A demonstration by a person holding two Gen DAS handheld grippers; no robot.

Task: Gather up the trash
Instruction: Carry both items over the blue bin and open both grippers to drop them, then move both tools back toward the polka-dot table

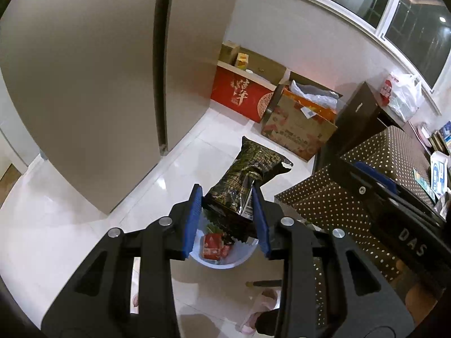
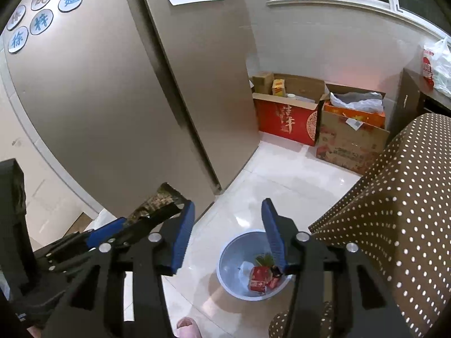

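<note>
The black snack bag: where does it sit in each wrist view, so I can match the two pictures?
Left wrist: black snack bag is at centre, pinched between the left gripper fingers, hanging above the white bin.
Right wrist: only its end shows, at lower left, sticking up past the left gripper beside the right one's left finger.
Shared landmark: the red carton by the far wall.

Light: bright, even indoor light in both views; window [image 1: 417,28] dark, a lamp mirrored in its glass.
Glare: soft white sheen on the floor [image 2: 282,186]; pinkish cast on the wall [image 2: 352,73].
Shadows: faint, short.
Distortion: strong fisheye; fridge [image 2: 112,98] edges bow, corners go black.
Focus: mostly sharp, softer at the rim.
</note>
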